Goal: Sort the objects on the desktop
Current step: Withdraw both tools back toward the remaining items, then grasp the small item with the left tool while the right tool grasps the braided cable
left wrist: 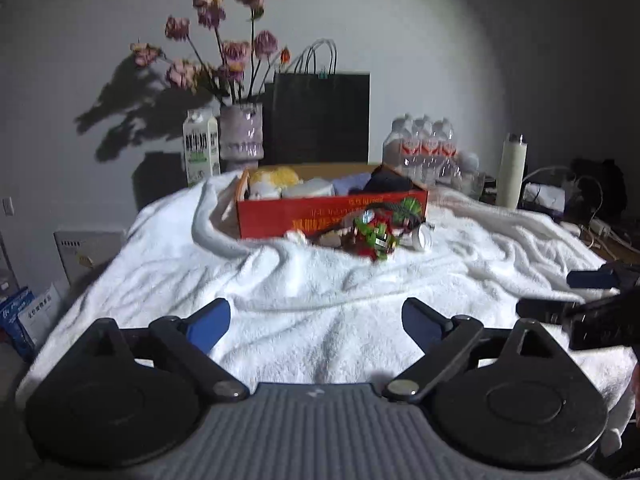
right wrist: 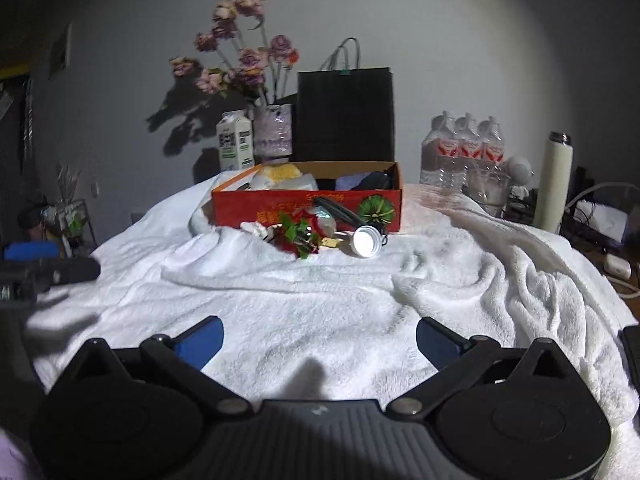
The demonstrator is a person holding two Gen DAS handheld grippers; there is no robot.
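Note:
A red cardboard box (left wrist: 304,218) (right wrist: 260,208) stands at the far middle of a table covered by a white towel (left wrist: 320,292) (right wrist: 320,292); it holds folded cloths. In front of it lies a small pile: a red-and-green toy (left wrist: 374,236) (right wrist: 296,236), a white round cap (left wrist: 422,238) (right wrist: 366,242) and a black strap (right wrist: 336,206). My left gripper (left wrist: 316,320) is open and empty above the near towel. My right gripper (right wrist: 320,340) is open and empty too. Each gripper shows at the edge of the other's view (left wrist: 592,300) (right wrist: 44,272).
Behind the box stand a milk carton (left wrist: 200,150) (right wrist: 235,142), a vase of dried flowers (left wrist: 241,132) (right wrist: 273,132), a black paper bag (left wrist: 320,116) (right wrist: 345,114), a pack of water bottles (left wrist: 426,144) (right wrist: 464,148) and a cream flask (left wrist: 512,170) (right wrist: 554,182). Cables lie at the right edge (left wrist: 592,224).

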